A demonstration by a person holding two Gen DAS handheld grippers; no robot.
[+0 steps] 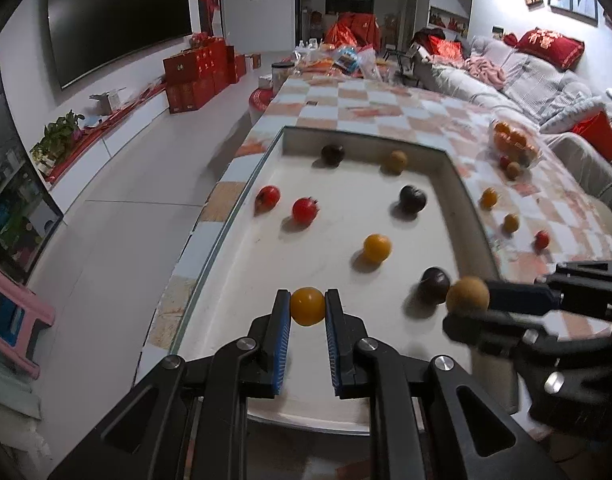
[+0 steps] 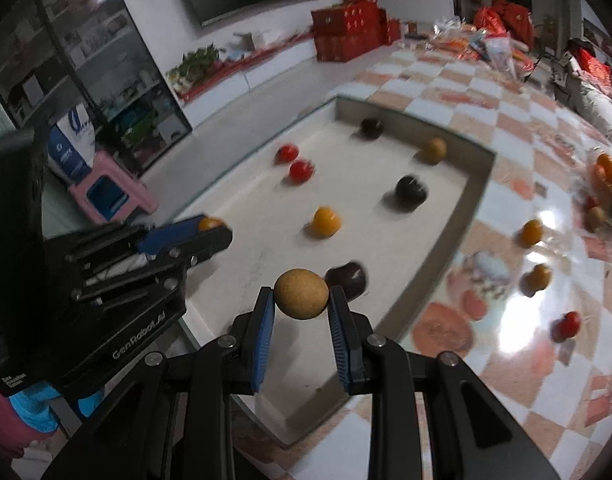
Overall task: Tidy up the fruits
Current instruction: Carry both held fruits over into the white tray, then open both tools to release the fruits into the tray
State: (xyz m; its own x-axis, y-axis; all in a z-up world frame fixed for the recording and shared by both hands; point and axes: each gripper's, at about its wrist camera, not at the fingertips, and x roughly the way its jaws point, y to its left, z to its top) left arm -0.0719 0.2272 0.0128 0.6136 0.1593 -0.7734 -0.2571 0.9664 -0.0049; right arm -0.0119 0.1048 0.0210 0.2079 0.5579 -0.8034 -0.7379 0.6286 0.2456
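left wrist view: left hand-held gripper [image 1: 308, 307] clamping an orange fruit [image 1: 308, 306]; at three o'clock, right hand-held gripper [image 2: 301, 300] pinching a tan fruit [image 2: 301, 294] over the tray [image 1: 452, 172].

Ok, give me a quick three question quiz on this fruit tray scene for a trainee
1. True or false: the left hand-held gripper is shut on a round orange fruit.
2. What does the right hand-held gripper hold? A) a red tomato B) a round tan rough-skinned fruit C) a dark purple plum
3. Fill in: the two small red tomatoes inside the shallow white rectangular tray lie near its ____ rim in the left wrist view.

Key:
1. True
2. B: the round tan rough-skinned fruit
3. left
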